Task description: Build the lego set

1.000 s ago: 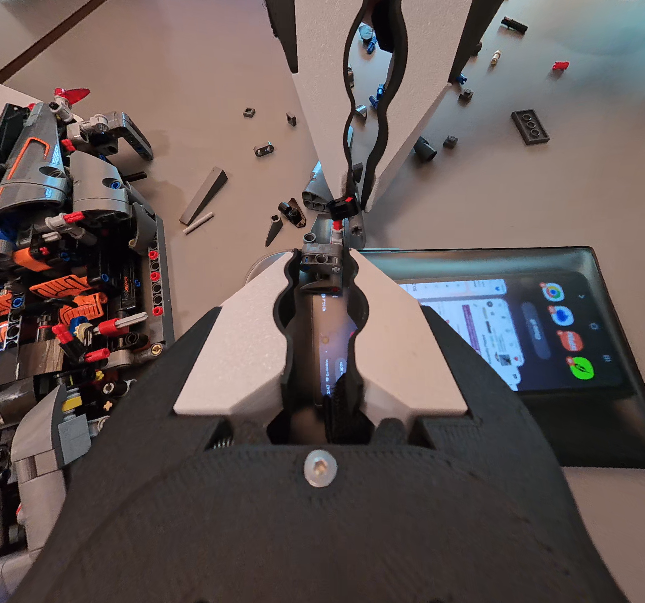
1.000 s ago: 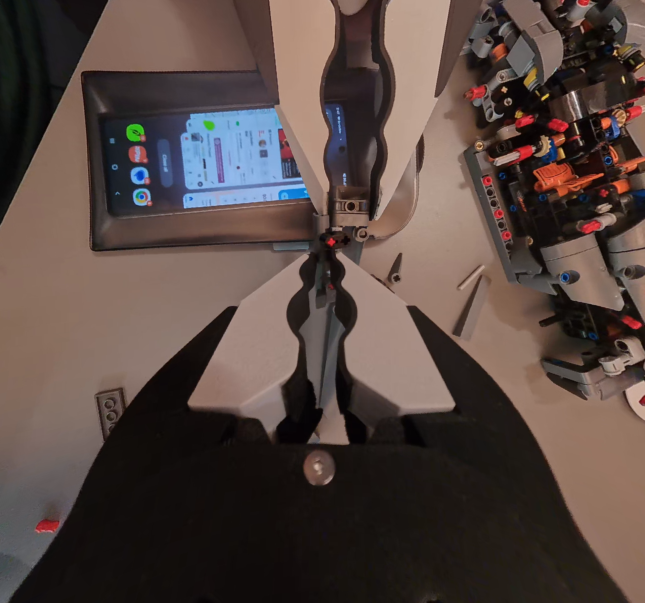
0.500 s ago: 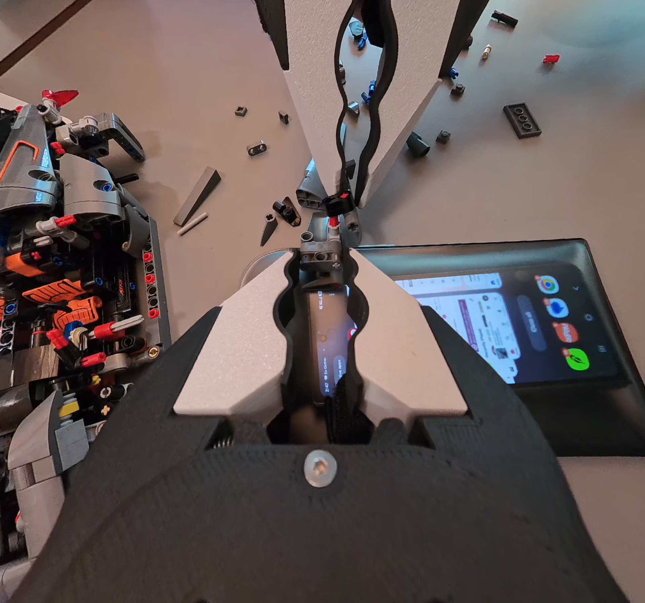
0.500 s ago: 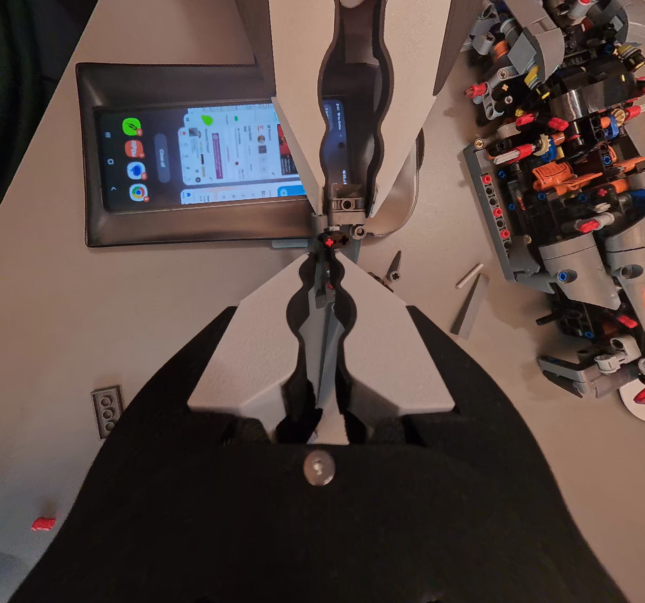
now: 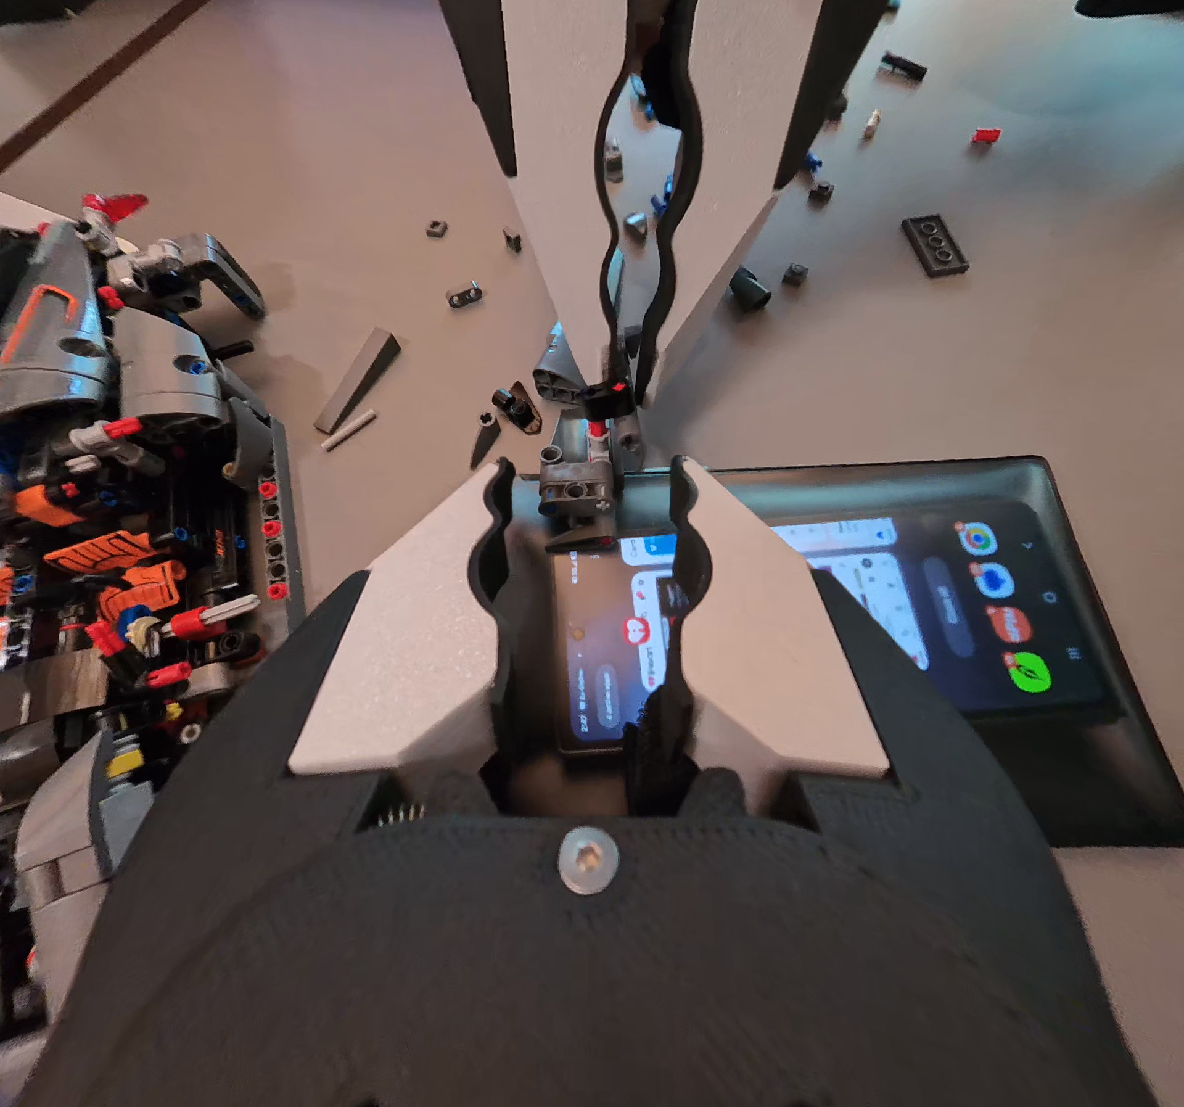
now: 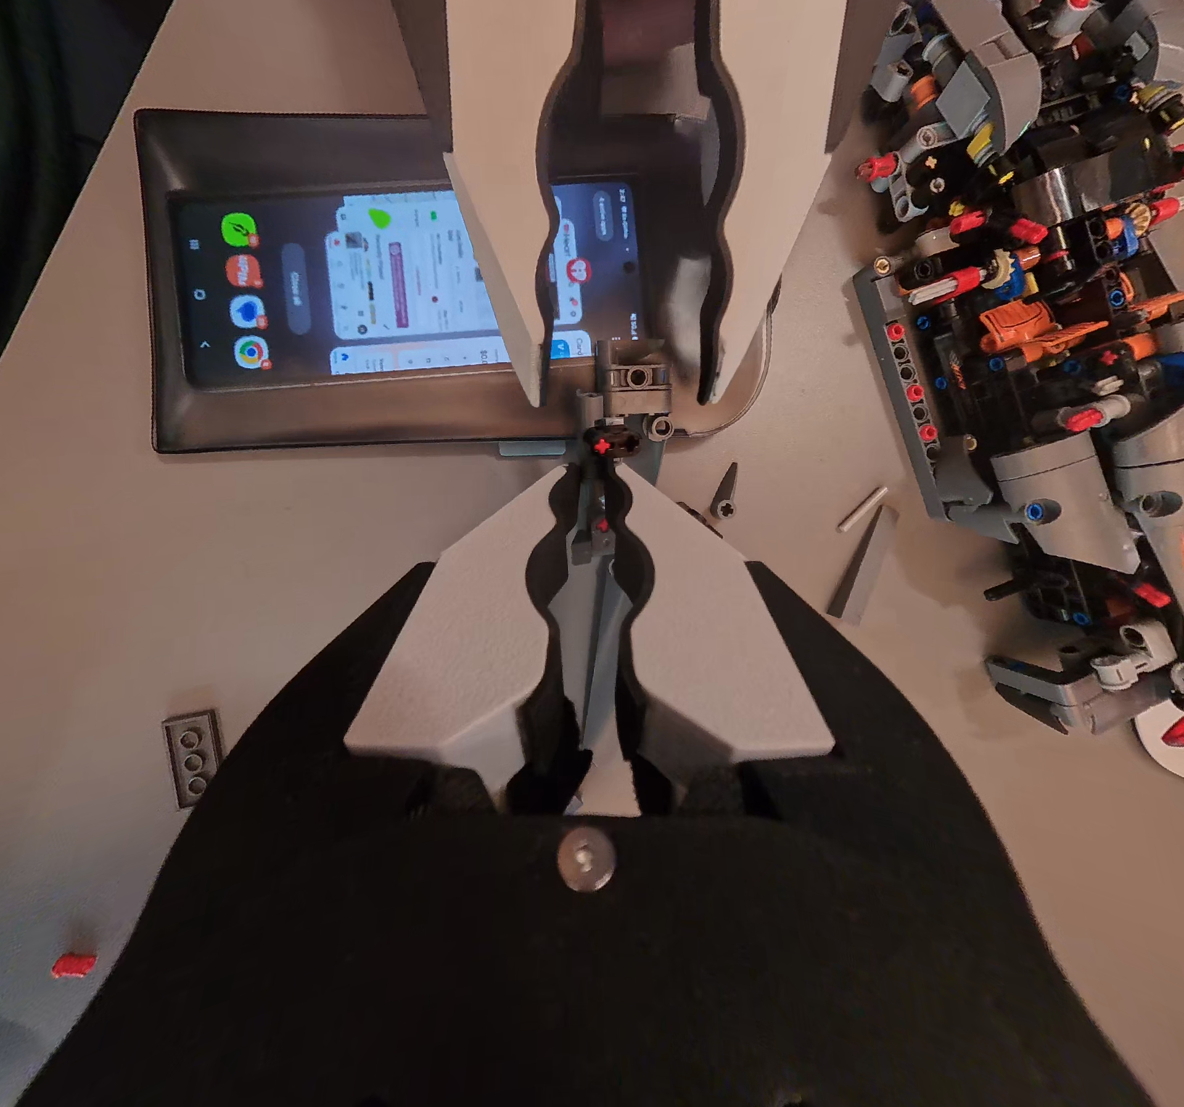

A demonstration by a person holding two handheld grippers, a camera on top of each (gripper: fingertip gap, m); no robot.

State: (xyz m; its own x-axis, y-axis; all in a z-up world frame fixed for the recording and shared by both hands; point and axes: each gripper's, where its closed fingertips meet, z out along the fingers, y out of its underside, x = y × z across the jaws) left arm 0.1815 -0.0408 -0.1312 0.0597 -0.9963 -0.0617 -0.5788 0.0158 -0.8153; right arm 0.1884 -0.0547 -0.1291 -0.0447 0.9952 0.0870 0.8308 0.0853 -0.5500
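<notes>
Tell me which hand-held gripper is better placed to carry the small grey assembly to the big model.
Right. The right hand-held gripper is shut on the small grey assembly; the left hand-held gripper is open and not touching it.

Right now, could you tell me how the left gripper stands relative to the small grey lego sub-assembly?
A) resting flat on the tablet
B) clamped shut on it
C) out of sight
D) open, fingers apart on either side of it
D: in the left wrist view the left gripper shows a clear gap between its fingers, and the grey lego sub-assembly is pinched only by the right gripper.
</notes>
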